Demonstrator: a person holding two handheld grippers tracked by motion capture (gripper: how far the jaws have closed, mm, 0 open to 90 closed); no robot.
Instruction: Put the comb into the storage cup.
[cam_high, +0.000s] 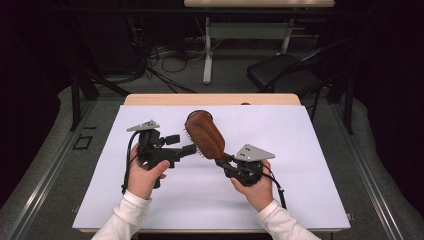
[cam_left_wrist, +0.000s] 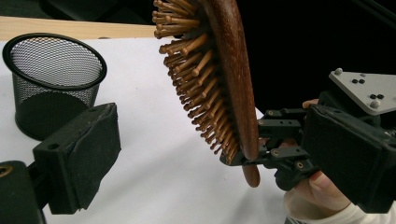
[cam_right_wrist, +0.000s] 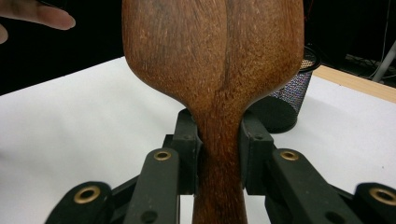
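A brown wooden hairbrush (cam_high: 205, 134) is held above the white sheet, head pointing away and to the left. My right gripper (cam_high: 223, 159) is shut on its handle. In the right gripper view the two pads (cam_right_wrist: 187, 149) clamp the narrow neck of the brush (cam_right_wrist: 215, 56), whose smooth back faces the camera. My left gripper (cam_high: 181, 144) is open just left of the brush, with its jaws beside the bristles. In the left gripper view the wooden bristles (cam_left_wrist: 196, 79) face the open jaws, and nothing is pressed between the pads (cam_left_wrist: 79, 158).
A black mesh cup (cam_left_wrist: 51, 84) stands on the white sheet (cam_high: 300, 150) behind the brush, near the table's far edge, and appears again as a mesh cup (cam_right_wrist: 292, 98) to the right. A black chair (cam_high: 285, 70) and cables lie beyond the table.
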